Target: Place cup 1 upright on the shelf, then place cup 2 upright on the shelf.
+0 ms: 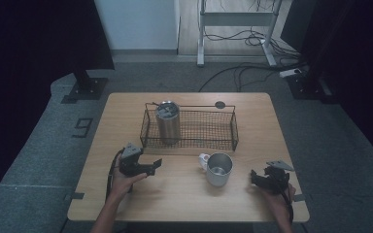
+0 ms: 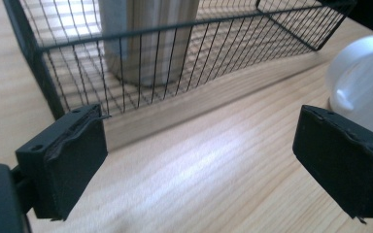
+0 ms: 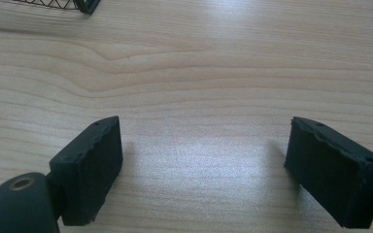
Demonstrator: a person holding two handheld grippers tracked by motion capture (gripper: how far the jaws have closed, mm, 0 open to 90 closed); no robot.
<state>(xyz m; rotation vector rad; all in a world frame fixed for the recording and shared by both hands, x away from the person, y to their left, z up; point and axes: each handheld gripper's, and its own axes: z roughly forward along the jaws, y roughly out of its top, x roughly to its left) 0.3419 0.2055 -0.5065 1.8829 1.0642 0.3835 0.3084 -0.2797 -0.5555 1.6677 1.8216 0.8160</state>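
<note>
A black wire basket (image 1: 189,127) stands at the middle of the wooden table, and a steel tumbler (image 1: 168,121) stands upright in its left end. In front of the basket sits a steel mug (image 1: 218,169) with a white handle. My left gripper (image 1: 151,166) rests on the table to the mug's left, open and holding nothing. In the left gripper view the basket (image 2: 77,63), the tumbler (image 2: 145,39) and the mug's white handle (image 2: 364,82) lie ahead of the jaws. My right gripper (image 1: 257,177) sits open to the mug's right, over bare wood.
A small black round disc (image 1: 220,104) lies behind the basket near the table's far edge. The table (image 1: 184,194) has bare wood along its front. Dark stands, a desk frame and cables are on the floor beyond. The basket's corner (image 3: 85,6) shows in the right gripper view.
</note>
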